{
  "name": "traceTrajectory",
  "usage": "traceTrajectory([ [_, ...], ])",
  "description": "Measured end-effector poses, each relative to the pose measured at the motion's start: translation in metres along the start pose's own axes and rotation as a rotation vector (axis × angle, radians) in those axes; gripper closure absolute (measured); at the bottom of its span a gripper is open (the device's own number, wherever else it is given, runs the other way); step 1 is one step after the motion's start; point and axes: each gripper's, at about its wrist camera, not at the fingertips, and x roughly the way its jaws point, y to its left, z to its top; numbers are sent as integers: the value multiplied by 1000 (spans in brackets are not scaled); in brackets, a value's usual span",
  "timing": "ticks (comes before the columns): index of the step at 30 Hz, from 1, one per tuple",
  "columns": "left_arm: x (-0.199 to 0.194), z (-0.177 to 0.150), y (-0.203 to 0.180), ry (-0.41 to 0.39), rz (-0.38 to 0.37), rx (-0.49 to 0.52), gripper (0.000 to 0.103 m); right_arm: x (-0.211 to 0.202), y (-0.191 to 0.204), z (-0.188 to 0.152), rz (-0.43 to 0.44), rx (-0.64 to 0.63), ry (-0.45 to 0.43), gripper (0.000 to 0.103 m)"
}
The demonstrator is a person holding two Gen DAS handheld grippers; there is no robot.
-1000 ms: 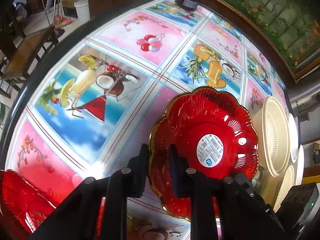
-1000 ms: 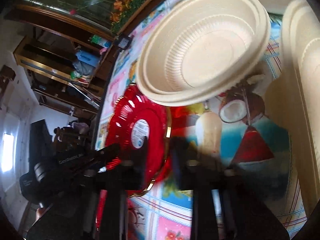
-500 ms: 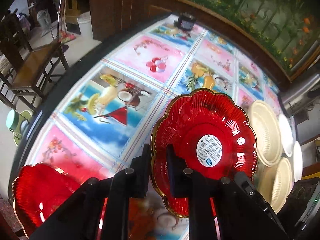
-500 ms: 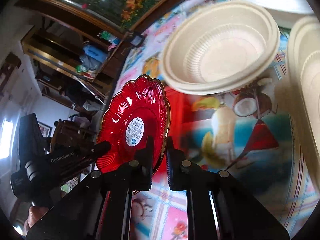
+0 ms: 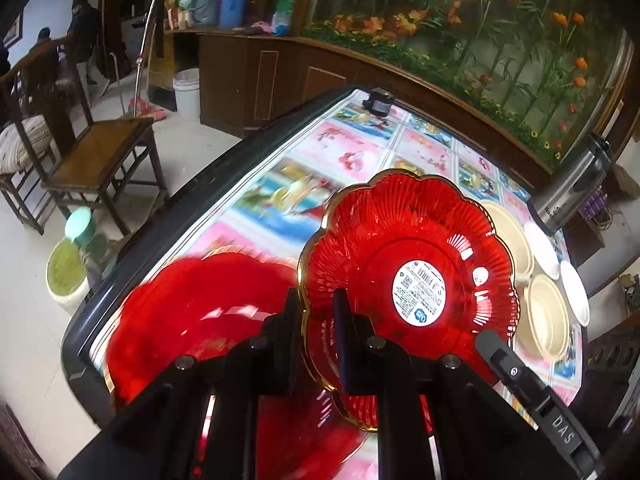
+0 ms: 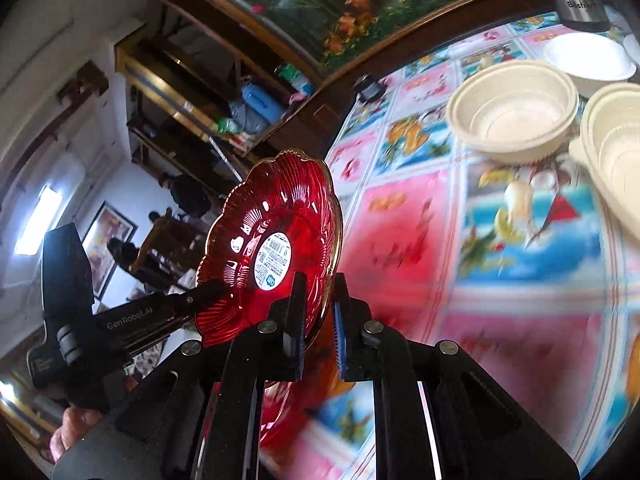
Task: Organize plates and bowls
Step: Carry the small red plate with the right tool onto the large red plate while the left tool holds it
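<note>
Both claws, left gripper (image 5: 318, 344) & right gripper (image 6: 318, 320), clamp the red plate (image 5: 408, 284) rim. It's risen off the table (image 5: 416, 148) now, over a 2nd red plate (image 5: 200, 316) — prob stacking next.

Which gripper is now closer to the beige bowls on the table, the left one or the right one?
Right. The right gripper holds the red plate on the side of the beige bowls; the left gripper holds its far rim.

Red scalloped plate (image 5: 412, 280) with a gold rim, tilted on edge above another red plate (image 5: 192, 320); cream bowls (image 6: 512, 116) lie far right
</note>
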Motion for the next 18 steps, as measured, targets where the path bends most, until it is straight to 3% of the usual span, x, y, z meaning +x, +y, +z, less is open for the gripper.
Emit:
traceTrajectory([
  [9, -15, -31, 51, 9, 43, -1, 89, 19, 40, -56, -26, -73, 114, 92],
  [18, -10, -41, 77, 17, 101, 37, 88, 49, 57, -75, -61, -118, 179, 92],
])
